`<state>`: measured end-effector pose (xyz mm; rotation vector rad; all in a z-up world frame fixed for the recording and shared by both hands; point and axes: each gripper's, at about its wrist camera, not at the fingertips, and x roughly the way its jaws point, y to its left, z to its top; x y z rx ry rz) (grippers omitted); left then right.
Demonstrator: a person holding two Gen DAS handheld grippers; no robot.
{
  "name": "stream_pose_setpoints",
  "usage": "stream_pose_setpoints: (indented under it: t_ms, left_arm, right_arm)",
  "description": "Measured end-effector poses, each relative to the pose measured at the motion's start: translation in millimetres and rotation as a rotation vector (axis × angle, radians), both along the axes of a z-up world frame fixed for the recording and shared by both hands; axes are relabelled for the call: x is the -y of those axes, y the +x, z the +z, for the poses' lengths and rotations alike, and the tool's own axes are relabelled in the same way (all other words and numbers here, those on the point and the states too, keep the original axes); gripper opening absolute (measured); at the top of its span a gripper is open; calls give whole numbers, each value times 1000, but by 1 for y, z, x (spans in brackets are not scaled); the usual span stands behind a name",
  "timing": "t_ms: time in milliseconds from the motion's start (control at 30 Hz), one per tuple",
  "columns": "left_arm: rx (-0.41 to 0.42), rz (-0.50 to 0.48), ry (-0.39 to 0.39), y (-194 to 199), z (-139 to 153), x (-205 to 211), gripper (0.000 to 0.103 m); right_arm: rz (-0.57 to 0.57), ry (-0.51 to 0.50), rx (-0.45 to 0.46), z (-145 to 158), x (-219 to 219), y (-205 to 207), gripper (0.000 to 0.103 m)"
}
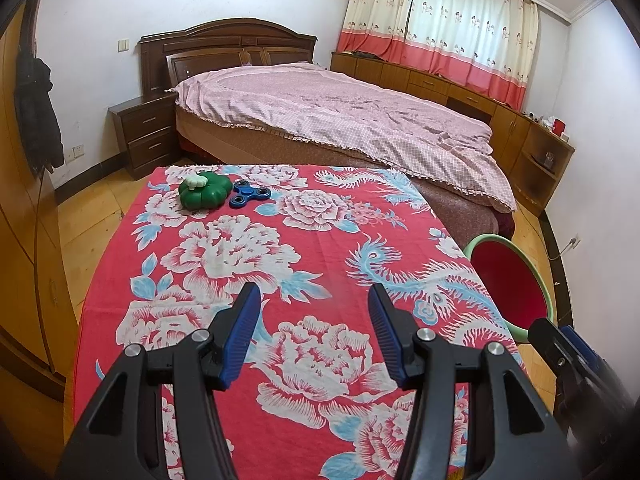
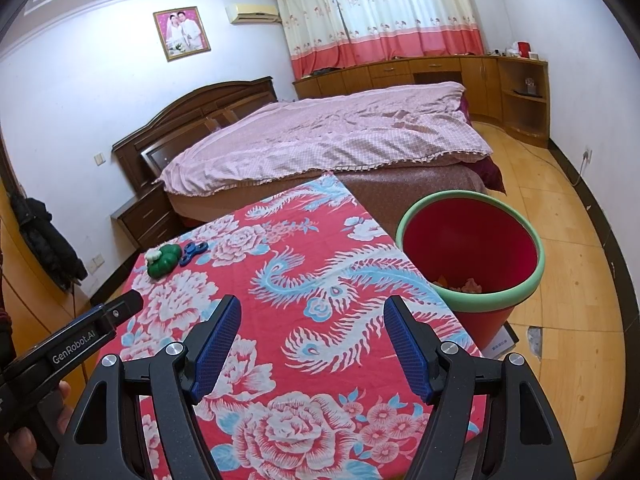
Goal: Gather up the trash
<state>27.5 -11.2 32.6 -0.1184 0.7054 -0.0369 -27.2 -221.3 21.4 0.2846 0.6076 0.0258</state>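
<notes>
1. White lettering reading "GenRobot.AI" is showing on the black side of the left tool (image 2: 120, 312), which is reaching in at the near left of the right wrist view.
2. A pale card (image 2: 505, 340) is lying on the floor under the red bin (image 2: 472, 236), right of the desk; its small blue print is staying too small to read.

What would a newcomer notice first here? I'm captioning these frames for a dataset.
The loud red floral tablecloth fills the foreground under both open grippers. At its far left corner sit a green toy pumpkin and a blue fidget spinner, touching. A red bin with a green rim stands off the table's right edge, scraps at its bottom.
</notes>
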Motion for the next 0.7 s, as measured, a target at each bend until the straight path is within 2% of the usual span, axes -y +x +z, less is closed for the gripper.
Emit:
stream_pose_setpoints:
  t_ms: [700]
  left_arm:
    - [0,1,-1,1,1,0,56]
  right_arm:
    - [5,4,-6,-3,-1,0,75]
